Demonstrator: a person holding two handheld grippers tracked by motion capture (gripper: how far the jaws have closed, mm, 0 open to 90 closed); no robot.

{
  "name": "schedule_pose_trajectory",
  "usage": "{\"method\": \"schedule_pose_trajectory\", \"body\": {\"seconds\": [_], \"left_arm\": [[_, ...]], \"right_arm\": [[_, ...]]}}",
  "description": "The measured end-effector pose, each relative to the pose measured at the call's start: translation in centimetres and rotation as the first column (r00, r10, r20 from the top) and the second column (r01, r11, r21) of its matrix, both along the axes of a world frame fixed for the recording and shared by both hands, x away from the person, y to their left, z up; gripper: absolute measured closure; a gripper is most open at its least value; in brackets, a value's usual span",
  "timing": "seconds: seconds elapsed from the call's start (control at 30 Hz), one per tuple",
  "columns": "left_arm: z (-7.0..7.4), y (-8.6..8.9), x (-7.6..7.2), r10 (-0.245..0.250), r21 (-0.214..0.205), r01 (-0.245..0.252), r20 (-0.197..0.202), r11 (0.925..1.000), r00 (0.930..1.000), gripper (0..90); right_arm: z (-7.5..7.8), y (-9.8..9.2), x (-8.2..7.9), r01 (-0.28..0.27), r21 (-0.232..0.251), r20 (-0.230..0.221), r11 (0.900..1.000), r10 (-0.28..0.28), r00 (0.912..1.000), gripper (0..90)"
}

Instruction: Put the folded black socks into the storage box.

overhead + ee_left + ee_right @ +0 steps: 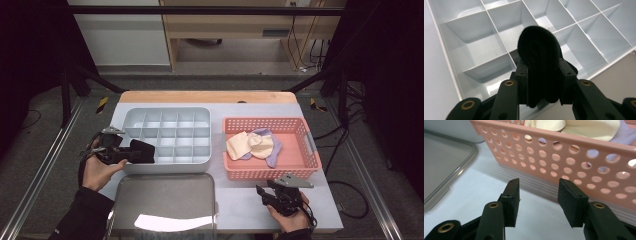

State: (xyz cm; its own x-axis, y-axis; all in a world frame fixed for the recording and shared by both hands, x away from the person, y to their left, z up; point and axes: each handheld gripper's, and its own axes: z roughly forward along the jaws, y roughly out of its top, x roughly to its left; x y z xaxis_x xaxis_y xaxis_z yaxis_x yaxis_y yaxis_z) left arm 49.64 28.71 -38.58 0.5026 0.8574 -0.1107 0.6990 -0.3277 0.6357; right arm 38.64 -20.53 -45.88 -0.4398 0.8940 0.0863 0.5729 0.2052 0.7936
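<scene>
Sock: you have a black sock [540, 65], rolled into a thick bundle, clamped in your left gripper [543, 82]. In the high view the sock [141, 151] sits over the near-left corner of the organiser, its end reaching in above the compartments.

Left gripper: your left gripper [129, 153] has its jaws partly closed, pressing the sock from both sides; the rounded end of the sock sticks out past the fingertips. Your left hand [97, 167] holds it at the table's left edge, pointing toward the organiser.

Organiser: the grey organiser [131, 115] is a tray split into a grid of square compartments; those you can see in the left gripper view [454, 25] have nothing in them. It stands on the table's left half, just beside the basket.

Lid: a grey lid [165, 200] lies flat in front of the organiser, at the near edge.

Basket: the pink basket [265, 172] with round holes in its walls stands on the right half. Inside lie a cream sock [250, 145] and a lilac sock [272, 150], touching each other.

Right gripper: your right gripper [264, 194] rests low over the table [240, 205], near the basket's front wall [564, 157]. Its jaws [539, 197] stand apart with nothing between them.
</scene>
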Motion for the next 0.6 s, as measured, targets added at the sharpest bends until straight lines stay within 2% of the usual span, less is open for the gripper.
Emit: {"method": "schedule_pose_trajectory", "body": {"seconds": [0.3,0.4,0.6], "left_arm": [[-0.3,-0.8,0.1,0.001,0.020,0.000,-0.033,0.9998,0.9995,66.8],[-0.8,-1.1,0.1,0.012,0.047,-0.010,-0.039,0.9989,0.9992,66.9],[-1.4,-1.3,0.3,0.007,0.064,-0.003,-0.054,0.9980,0.9985,67.2]], "right_arm": [[-0.1,0.0,0.0,-0.004,-0.001,-0.009,1.0000,0.004,1.0000,52.9],[-0.1,0.1,0.0,-0.008,-0.006,-0.006,1.0000,0.007,1.0000,52.9],[-0.2,0.1,0.0,-0.006,-0.007,-0.011,1.0000,0.006,0.9999,52.9]]}}
